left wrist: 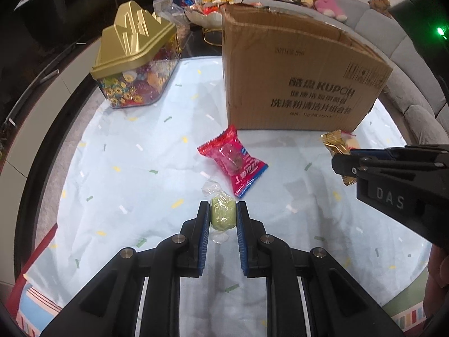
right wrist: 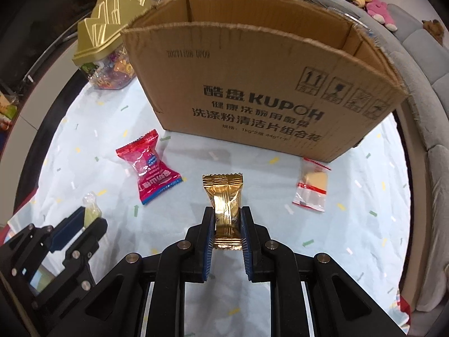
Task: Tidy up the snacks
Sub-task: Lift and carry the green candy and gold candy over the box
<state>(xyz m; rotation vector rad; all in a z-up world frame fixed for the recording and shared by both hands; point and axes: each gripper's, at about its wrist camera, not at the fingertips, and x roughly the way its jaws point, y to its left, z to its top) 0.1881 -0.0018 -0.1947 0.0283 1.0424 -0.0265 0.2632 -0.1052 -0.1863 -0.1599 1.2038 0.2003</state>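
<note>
My left gripper (left wrist: 223,210) is shut on a green candy in a clear twist wrapper (left wrist: 222,214), low over the pale blue cloth. My right gripper (right wrist: 226,216) is shut on a gold-wrapped snack (right wrist: 224,202), which stands upright between the pads. A red snack packet (left wrist: 233,158) lies on the cloth in front of the left gripper; it also shows in the right wrist view (right wrist: 148,165). A clear packet with a yellow snack (right wrist: 313,182) lies right of the gold snack. An open cardboard box (right wrist: 252,84) stands behind them.
A clear candy jar with a gold lid (left wrist: 134,61) stands at the back left of the cloth. A grey sofa (left wrist: 407,64) curves along the right. More snacks in a dish (left wrist: 207,8) sit behind the box. The right gripper (left wrist: 343,164) shows in the left wrist view.
</note>
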